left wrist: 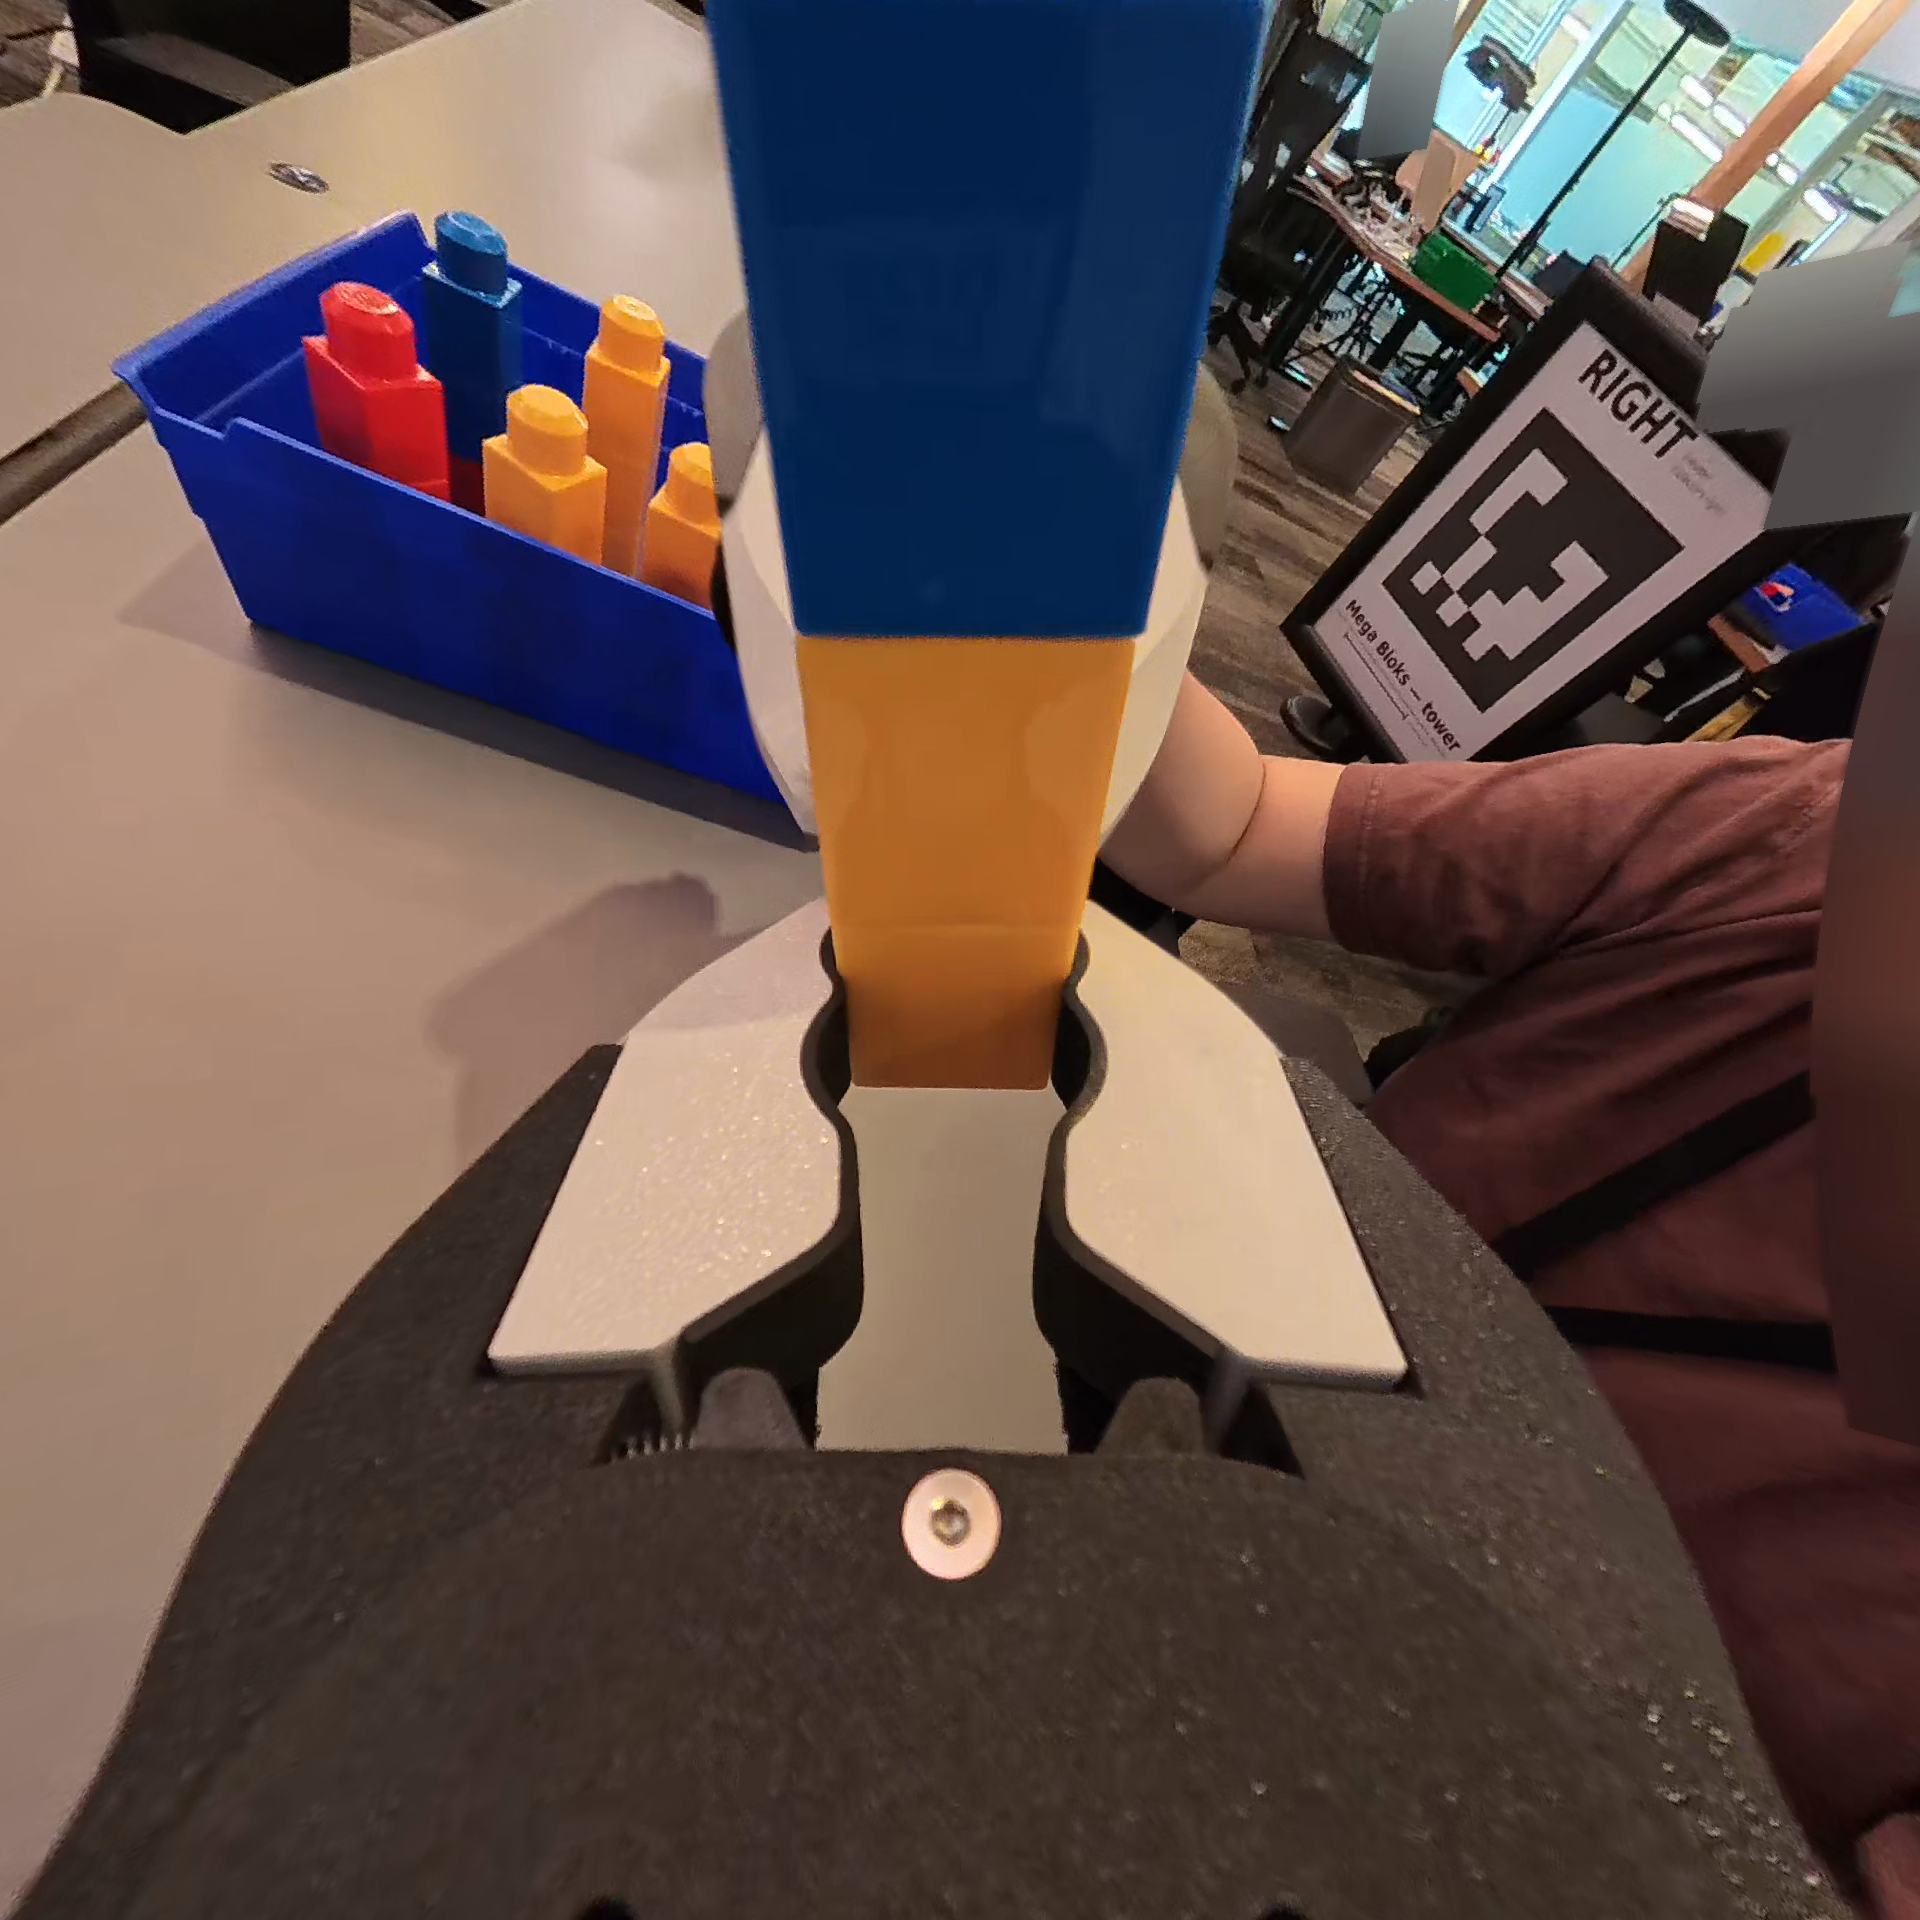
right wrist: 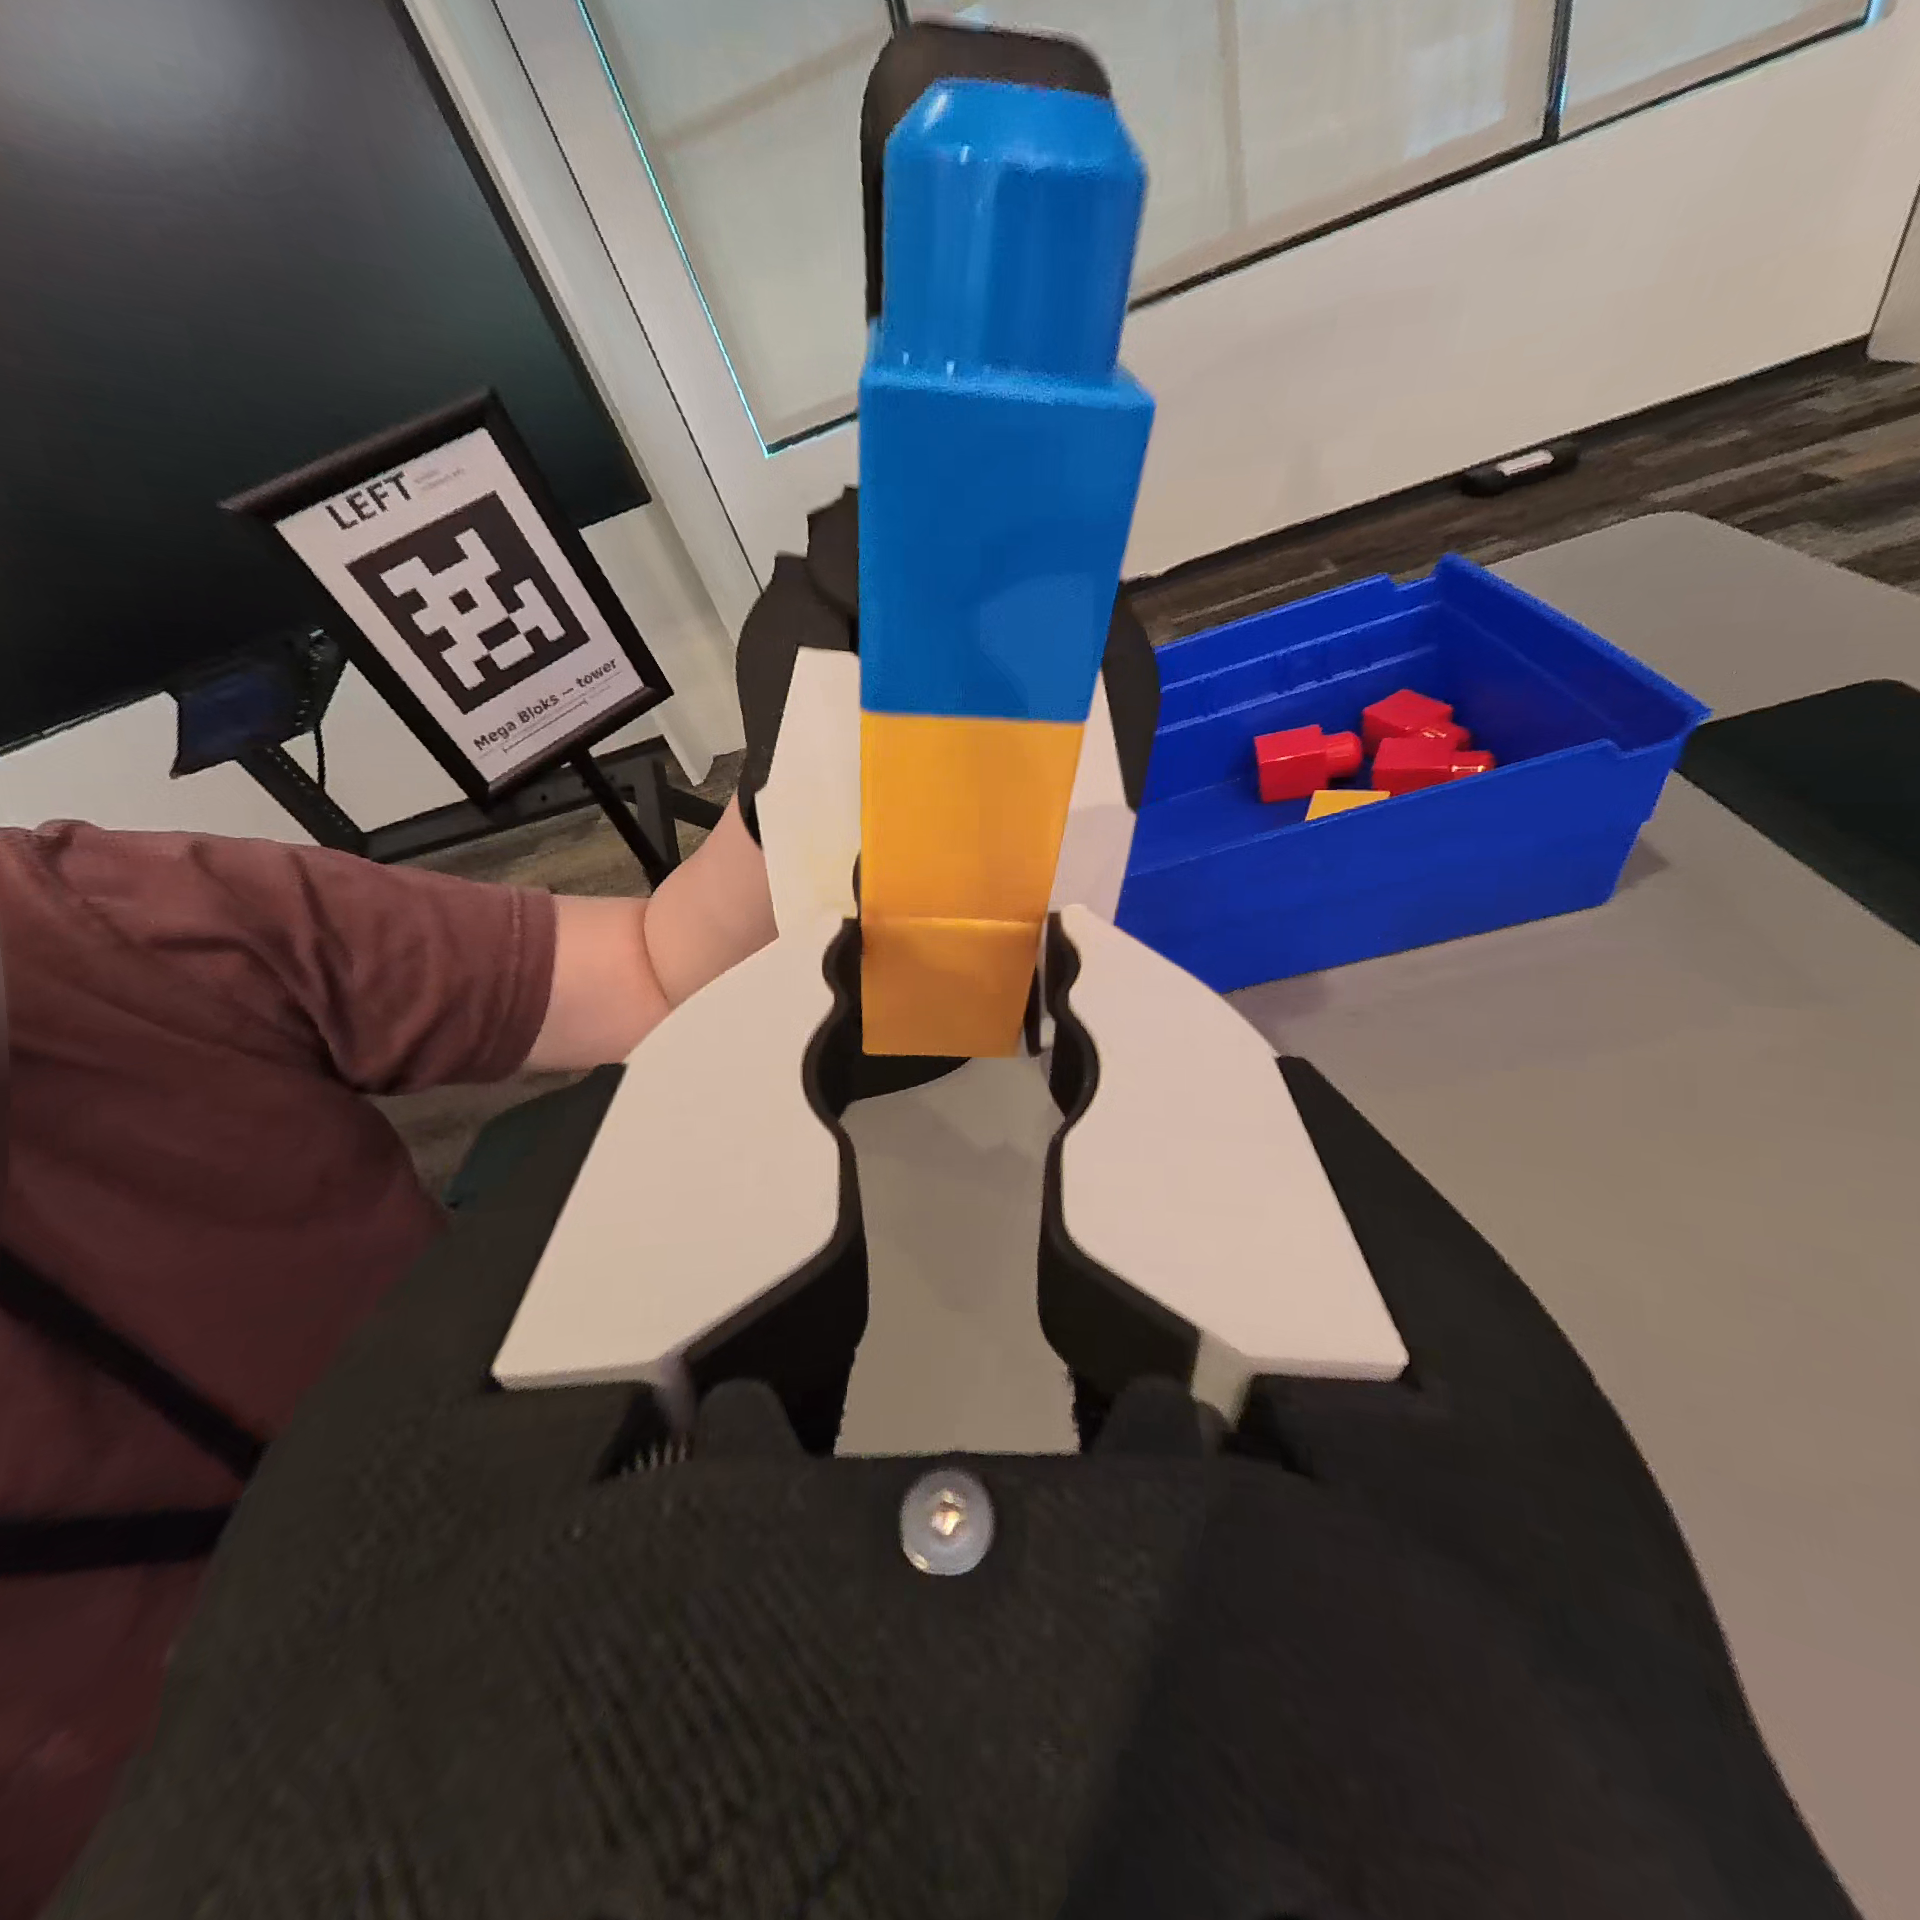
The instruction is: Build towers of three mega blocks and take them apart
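Fingers [left wrist: 727, 1039] of our left gripper [left wrist: 954, 1023] clamp the orange block [left wrist: 961, 831] low down, and our right gripper [right wrist: 951, 987] clamps that same block from the opposite side, blue block [right wrist: 997, 540] stacked on top, tower upright above the worktop [left wrist: 260, 935], between two blue bins [right wrist: 1455, 883].

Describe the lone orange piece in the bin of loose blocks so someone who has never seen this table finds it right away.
Toward the right of the grey table sits a blue bin. Three red blocks lie on their sides inside it, and the orange piece peeks up just in front of them, behind the near wall. It is the only non-red thing showing in that bin.
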The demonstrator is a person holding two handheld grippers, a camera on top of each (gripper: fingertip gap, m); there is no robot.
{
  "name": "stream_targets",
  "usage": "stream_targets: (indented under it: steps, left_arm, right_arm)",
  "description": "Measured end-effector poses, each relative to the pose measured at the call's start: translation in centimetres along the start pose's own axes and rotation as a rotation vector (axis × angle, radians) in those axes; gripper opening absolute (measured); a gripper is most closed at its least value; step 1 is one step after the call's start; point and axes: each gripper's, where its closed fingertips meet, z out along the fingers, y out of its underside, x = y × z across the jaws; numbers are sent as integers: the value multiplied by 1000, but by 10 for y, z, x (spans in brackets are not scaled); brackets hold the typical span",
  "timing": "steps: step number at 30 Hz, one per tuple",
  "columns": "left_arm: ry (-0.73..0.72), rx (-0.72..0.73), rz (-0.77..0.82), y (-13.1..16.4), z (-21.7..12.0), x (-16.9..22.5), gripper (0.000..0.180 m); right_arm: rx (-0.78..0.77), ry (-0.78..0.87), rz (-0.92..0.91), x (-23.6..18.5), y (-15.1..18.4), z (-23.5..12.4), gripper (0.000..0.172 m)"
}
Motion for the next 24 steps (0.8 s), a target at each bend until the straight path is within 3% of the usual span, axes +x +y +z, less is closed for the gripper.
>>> stream_targets:
  steps: [2, 6, 8, 12, 18, 20, 24]
  left_arm:
    - [0, -37, 15, 5, 3, 1, 36]
    - [-39, -115, 45, 17, 16, -2, 36]
    - [-53, -157, 49, 24, 23, -4, 36]
    - [-28, -154, 24, 25, 27, -2, 36]
    - [-18, -153, 34, 24, 27, 1, 36]
    - [-11, -132, 16, 21, 25, 1, 36]
    - [-44, -166, 31, 25, 24, -3, 35]
  right_arm:
    - [82, 6, 9, 0, -13, -5, 51]
    - [214, 11, 66, 3, -32, -16, 63]
    - [271, 5, 85, 3, -40, -22, 61]
    - [227, -8, 62, 1, -35, -25, 36]
    - [191, 24, 36, -1, -35, -26, 36]
    - [202, 53, 20, 2, -36, -27, 44]
    - [176, 37, 23, 3, -30, -24, 37]
